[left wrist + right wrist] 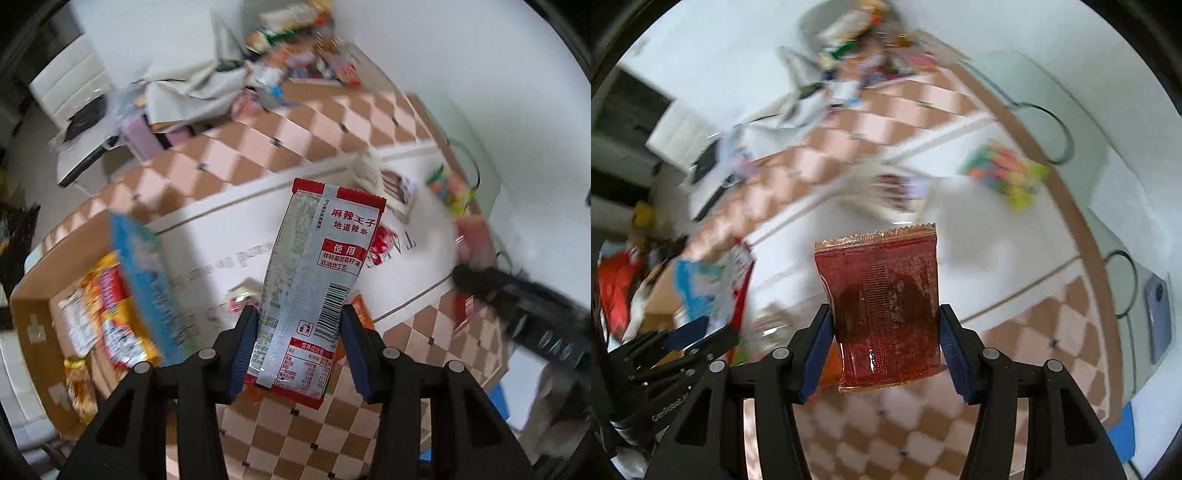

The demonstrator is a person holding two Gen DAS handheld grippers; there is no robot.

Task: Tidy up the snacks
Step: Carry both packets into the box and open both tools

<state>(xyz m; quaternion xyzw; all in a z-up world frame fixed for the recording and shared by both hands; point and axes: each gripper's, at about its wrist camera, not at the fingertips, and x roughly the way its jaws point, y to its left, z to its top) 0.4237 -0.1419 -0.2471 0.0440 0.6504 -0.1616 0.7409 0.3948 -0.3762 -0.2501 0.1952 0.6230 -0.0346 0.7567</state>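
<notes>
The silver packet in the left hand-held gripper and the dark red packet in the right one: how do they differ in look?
The silver packet is opaque, with red ends, printed Chinese text and a barcode; the dark red packet is see-through, showing dark contents. The silver packet is long and narrow; the dark red packet is shorter and squarer. Both stand upright, each pinched between blue pads of its hand-held gripper, left and right.
</notes>
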